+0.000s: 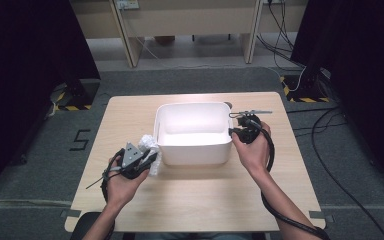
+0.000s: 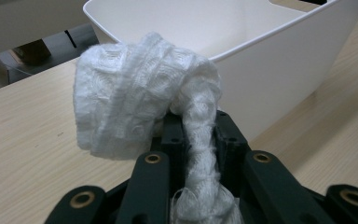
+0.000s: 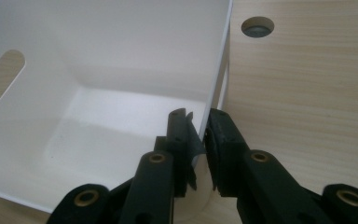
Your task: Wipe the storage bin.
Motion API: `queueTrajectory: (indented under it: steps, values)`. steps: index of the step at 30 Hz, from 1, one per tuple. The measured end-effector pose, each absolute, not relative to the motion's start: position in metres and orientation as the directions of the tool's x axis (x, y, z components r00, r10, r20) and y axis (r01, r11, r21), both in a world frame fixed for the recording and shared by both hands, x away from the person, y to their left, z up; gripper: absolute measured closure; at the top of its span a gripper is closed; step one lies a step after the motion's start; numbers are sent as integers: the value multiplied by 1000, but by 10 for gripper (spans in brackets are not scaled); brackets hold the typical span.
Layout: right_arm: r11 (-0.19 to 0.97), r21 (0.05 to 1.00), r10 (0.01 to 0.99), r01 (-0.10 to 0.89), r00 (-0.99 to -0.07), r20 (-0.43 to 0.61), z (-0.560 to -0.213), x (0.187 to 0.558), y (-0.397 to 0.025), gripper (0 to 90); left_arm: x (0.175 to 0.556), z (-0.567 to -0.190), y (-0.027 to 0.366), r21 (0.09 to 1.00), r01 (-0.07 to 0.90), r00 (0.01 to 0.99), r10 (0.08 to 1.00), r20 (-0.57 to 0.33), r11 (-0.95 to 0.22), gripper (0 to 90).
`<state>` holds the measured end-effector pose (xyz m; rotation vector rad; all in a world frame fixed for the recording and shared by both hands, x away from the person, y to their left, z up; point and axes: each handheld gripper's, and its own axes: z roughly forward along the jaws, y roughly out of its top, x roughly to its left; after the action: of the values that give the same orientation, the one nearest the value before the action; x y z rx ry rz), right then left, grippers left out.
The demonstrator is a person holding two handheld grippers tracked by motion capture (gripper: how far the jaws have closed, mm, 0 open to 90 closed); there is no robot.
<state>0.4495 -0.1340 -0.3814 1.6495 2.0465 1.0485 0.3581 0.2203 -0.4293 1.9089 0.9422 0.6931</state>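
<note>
Currently left gripper [image 2: 200, 140] was clamped on the white cloth [image 2: 140, 102] beside the bin [image 1: 194, 150]; right gripper [image 3: 198, 135] pinched the bin wall (thin hold). Risk: cloth snagging the rim, bin tipping.

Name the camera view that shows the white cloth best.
The left gripper view: the white cloth bulges large above the jaws pinching it. The high view shows it small beside the bin.
</note>
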Motion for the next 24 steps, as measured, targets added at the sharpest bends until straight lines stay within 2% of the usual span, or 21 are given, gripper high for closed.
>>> queueTrajectory:
  steps: [6, 9, 12, 24]
  values:
    - [77, 703, 939, 707, -289, 188, -381, 450, -132, 804, 358, -429, 211, 862, 285, 594, 783, 184, -419, 772]
    - [82, 704, 939, 705, -292, 184, -381, 450, -132, 805, 358, -430, 211, 862, 295, 589, 789, 176, -413, 772]
    - [85, 706, 936, 703, -299, 186, -382, 449, -131, 802, 361, -430, 209, 845, 280, 587, 778, 224, -455, 772]
    - [107, 707, 932, 699, -319, 175, -381, 451, -130, 794, 366, -437, 206, 848, 294, 590, 782, 201, -440, 771]
